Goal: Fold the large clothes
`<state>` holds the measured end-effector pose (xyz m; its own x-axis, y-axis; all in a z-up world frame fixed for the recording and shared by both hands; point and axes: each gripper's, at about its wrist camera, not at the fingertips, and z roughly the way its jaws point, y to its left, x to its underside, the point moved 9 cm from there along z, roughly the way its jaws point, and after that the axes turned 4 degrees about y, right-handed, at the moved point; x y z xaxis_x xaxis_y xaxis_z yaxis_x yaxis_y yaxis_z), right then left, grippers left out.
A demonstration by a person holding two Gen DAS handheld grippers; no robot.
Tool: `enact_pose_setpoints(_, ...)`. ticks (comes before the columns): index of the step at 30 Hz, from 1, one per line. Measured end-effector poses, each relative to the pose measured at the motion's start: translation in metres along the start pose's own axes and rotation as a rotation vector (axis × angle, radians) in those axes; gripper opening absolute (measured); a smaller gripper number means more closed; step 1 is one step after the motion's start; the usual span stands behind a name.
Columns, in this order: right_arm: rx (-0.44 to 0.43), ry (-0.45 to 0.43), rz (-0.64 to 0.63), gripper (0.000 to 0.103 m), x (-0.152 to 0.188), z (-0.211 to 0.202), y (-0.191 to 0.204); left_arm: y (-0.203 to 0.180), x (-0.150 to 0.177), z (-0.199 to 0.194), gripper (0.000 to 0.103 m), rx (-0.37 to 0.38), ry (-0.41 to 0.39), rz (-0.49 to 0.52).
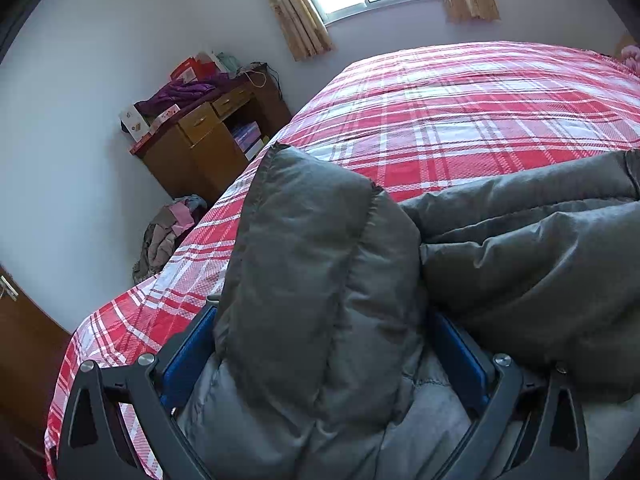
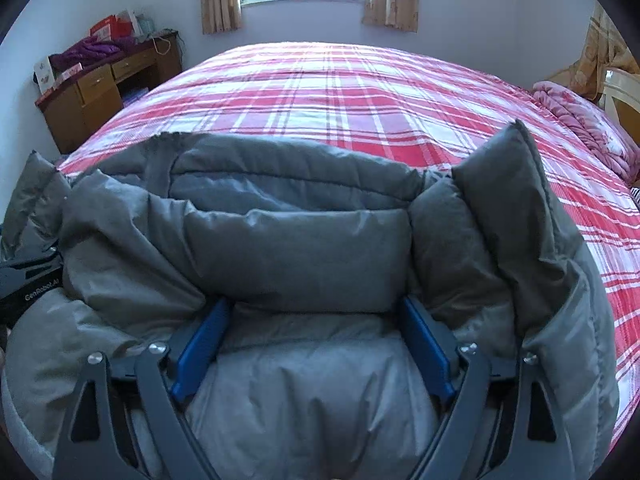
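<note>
The grey padded jacket (image 2: 296, 248) is lying bunched across the lower frame on the plaid bed (image 2: 340, 92), filling the wide-spread left gripper (image 1: 324, 364) and right gripper (image 2: 316, 340), both clamping thick folds

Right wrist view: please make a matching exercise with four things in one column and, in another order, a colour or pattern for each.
Things:
1. padded jacket
2. bed cover
3. gripper pads
4. garment on the wooden desk

Colours:
A. blue
B. purple
C. grey
D. red and white plaid

Pairs: 1-C, 2-D, 3-A, 4-B
</note>
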<state>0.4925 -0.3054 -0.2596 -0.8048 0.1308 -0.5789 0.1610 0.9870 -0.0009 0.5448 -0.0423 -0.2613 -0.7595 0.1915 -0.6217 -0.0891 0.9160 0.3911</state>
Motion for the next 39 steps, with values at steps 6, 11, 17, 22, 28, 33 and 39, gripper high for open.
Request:
enact_pose_setpoints(6,0.011,0.012,-0.007,0.088,0.001,0.002,0.0,-0.003,-0.001,0.0,0.102,-0.018,-0.004,0.009)
enact_pose_setpoints(11,0.022,0.017,-0.011,0.088,0.001,0.003,0.002,-0.005,-0.002,-0.001,0.102,-0.044,0.0,0.03)
enact_pose_setpoints(17,0.055,0.06,-0.013,0.088,-0.007,-0.008,0.004,0.011,-0.027,-0.059,0.102,0.011,-0.084,-0.036)
enact_pose_setpoints(22,0.064,-0.083,-0.015,0.088,-0.046,-0.049,0.033,-0.008,-0.045,-0.063,0.102,0.003,-0.117,-0.008)
enact_pose_setpoints(28,0.103,0.011,-0.083,0.089,-0.047,0.002,0.058,-0.012,-0.026,-0.012,0.102,-0.01,-0.012,-0.025)
enact_pose_setpoints(33,0.112,0.025,-0.092,0.093,-0.039,0.023,0.057,-0.017,-0.023,-0.002,0.102,0.01,-0.008,-0.056)
enact_pose_setpoints(39,0.108,0.052,-0.086,0.097,-0.036,0.03,0.056,-0.017,-0.025,-0.007,0.102,0.021,0.034,-0.009)
